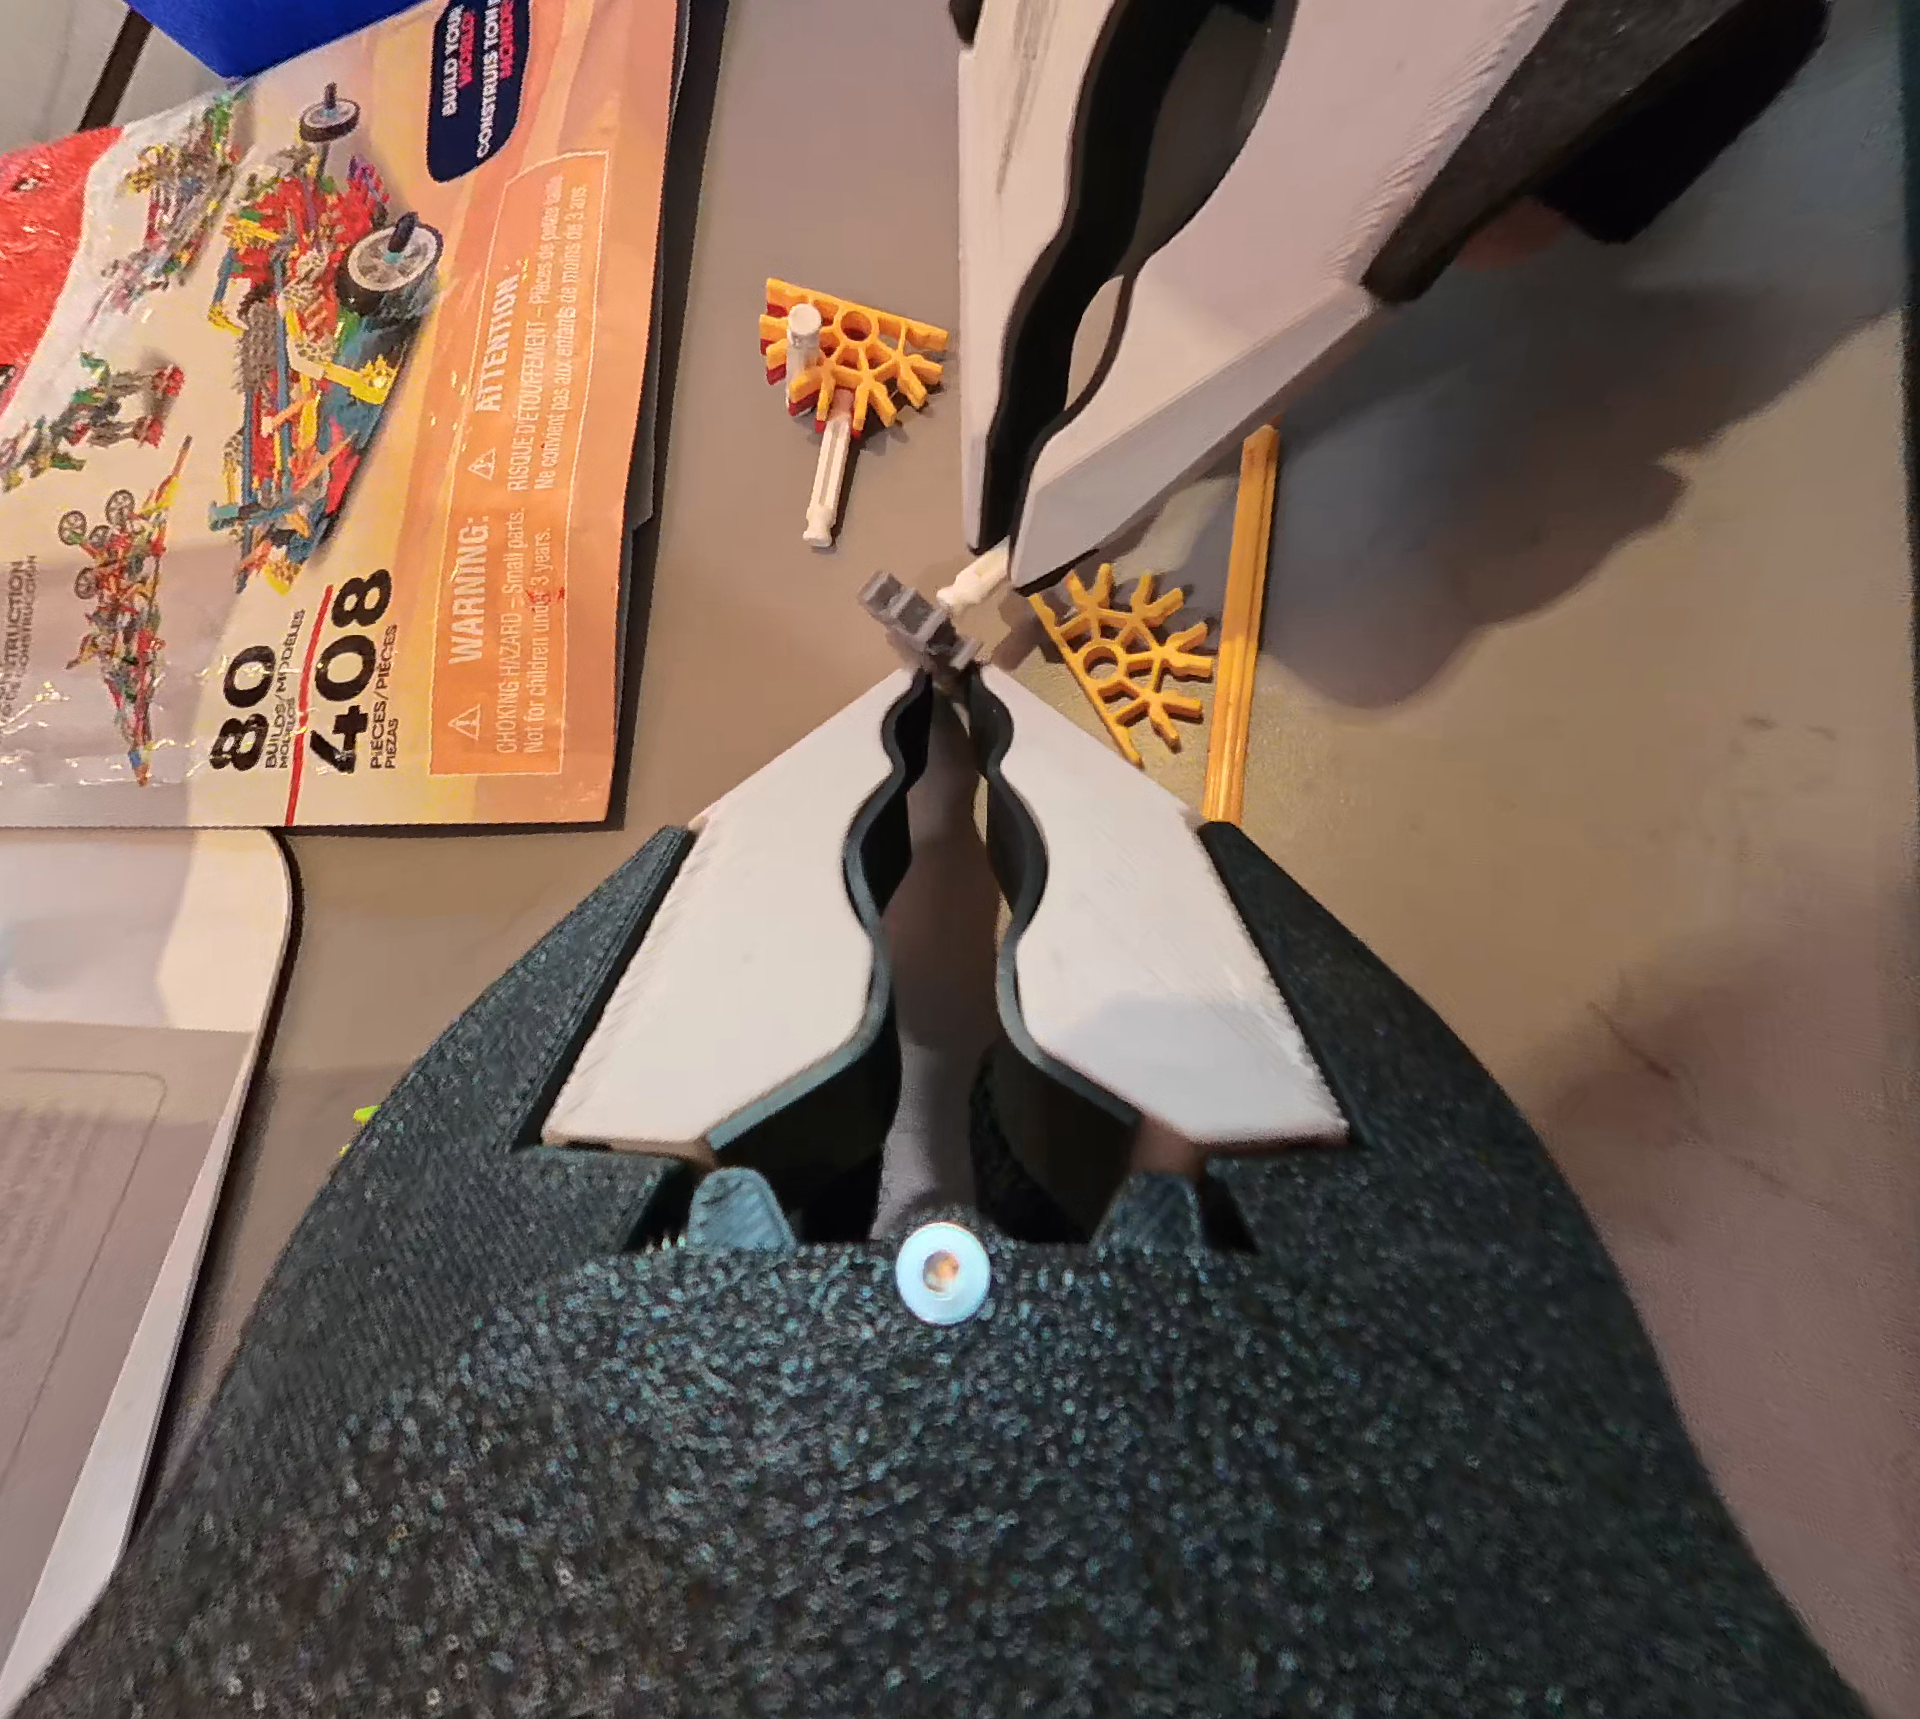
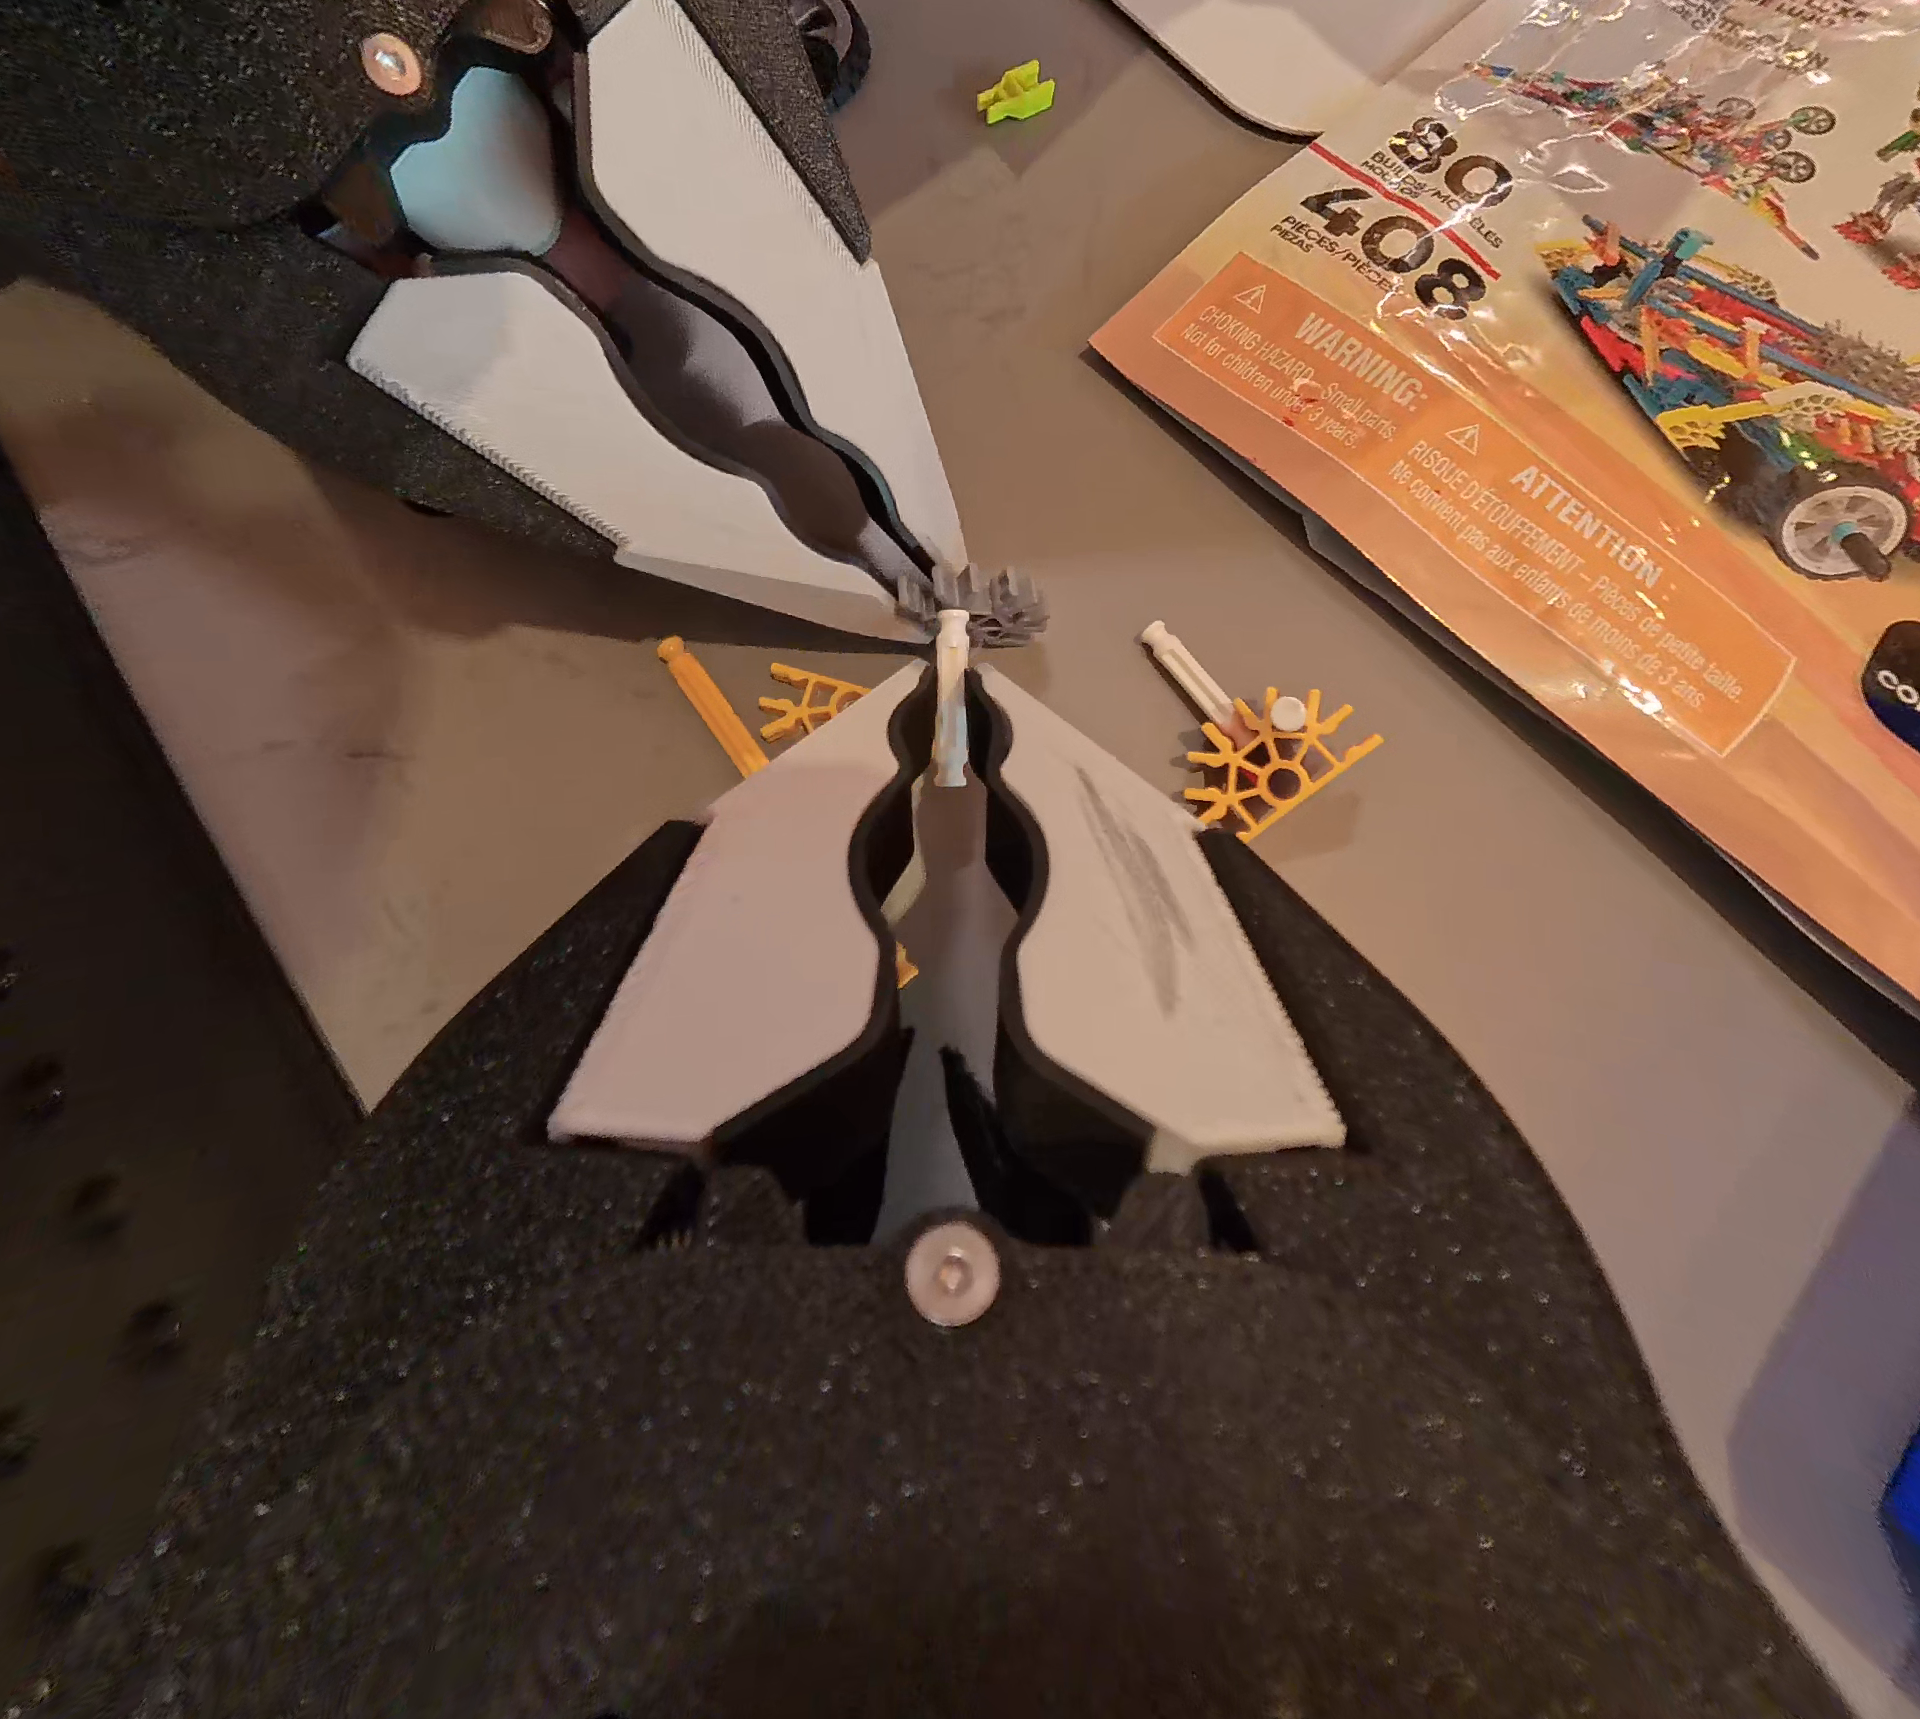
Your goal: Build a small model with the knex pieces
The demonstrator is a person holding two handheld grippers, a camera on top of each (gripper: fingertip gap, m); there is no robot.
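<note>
The left gripper point(image 1: 943, 682) is pinched shut on a small grey connector point(image 1: 920, 625), which juts past its tips toward 12 o'clock in the left wrist view; the right gripper point(image 2: 945, 682) is closed on a short white rod point(image 2: 950, 713), whose long axis runs along the fingers toward 12 o'clock in the right wrist view; the rod's free end meets the grey connector tip to tip, so the two held pieces touch, with the left gripper reaching in from 10 o'clock in that view and the right from 1 o'clock in the left wrist view; both hover low over the grey table point(image 1: 1558, 838); beneath them lie a yellow fan connector point(image 1: 1127, 661) and a yellow rod point(image 1: 1247, 620) at 3 o'clock, a yellow-and-red assembly with white rods point(image 1: 847, 365) at 11 o'clock, and the printed toy package point(image 1: 416, 381) farther out at 9 o'clock.
</note>
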